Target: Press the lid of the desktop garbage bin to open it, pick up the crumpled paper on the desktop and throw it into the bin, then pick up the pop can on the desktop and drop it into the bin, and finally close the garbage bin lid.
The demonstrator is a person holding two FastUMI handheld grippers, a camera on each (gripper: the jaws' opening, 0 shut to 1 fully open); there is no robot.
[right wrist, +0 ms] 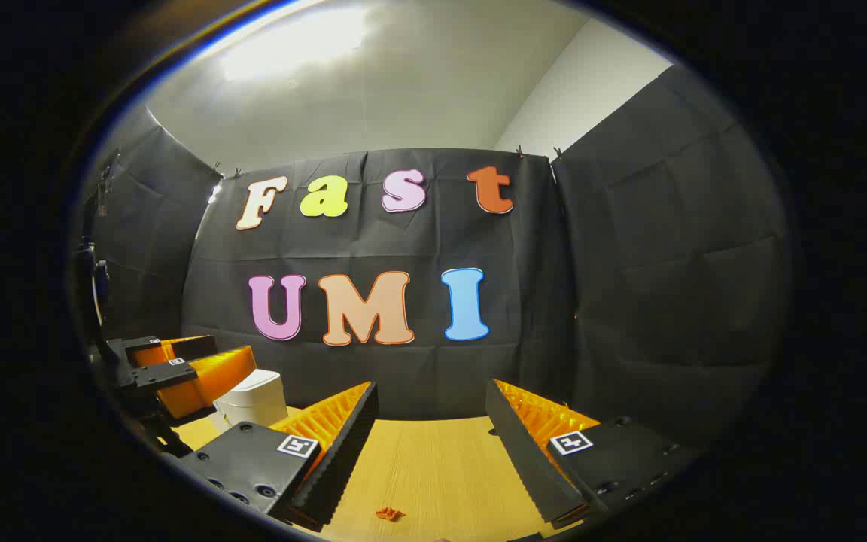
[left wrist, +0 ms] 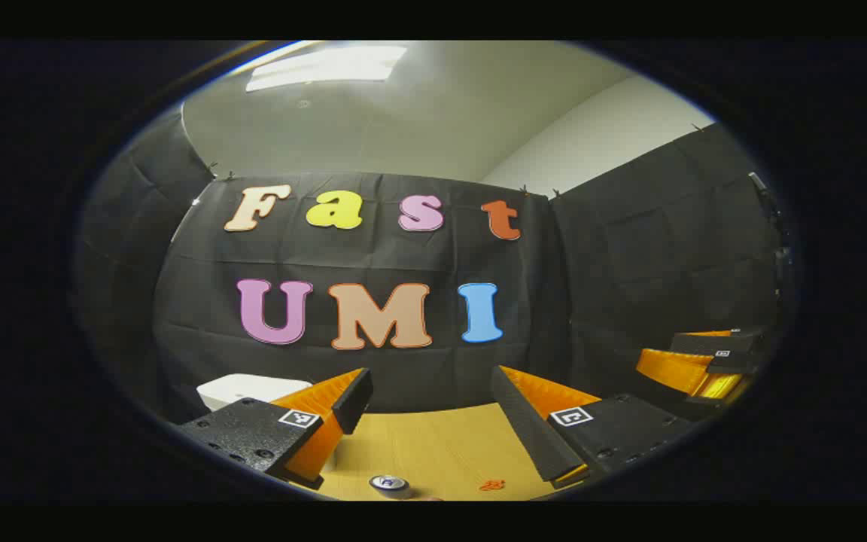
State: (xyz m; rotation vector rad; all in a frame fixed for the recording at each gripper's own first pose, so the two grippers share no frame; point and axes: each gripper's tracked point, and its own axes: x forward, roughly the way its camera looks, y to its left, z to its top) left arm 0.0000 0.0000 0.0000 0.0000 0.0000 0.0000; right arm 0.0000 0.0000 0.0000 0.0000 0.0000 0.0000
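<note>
Seen from the left gripper view, my left gripper (left wrist: 431, 376) hangs open above the wooden table (left wrist: 441, 444), with nothing between its fingers. The white bin (left wrist: 251, 388) stands at the back left, partly behind the left finger, and its lid looks down. A pop can (left wrist: 390, 485) stands upright at the near edge, below the fingers. A small orange crumpled scrap (left wrist: 491, 485) lies to the can's right. My right gripper (right wrist: 431, 388) is also open and holds nothing. In its view the bin (right wrist: 254, 400) is at the left and the scrap (right wrist: 389, 514) lies below the fingers.
The black cloth wall closes the back and both sides of the table. In the left gripper view the right gripper (left wrist: 659, 352) hovers far right. In the right gripper view the left gripper (right wrist: 230, 352) hovers at the left, just in front of the bin.
</note>
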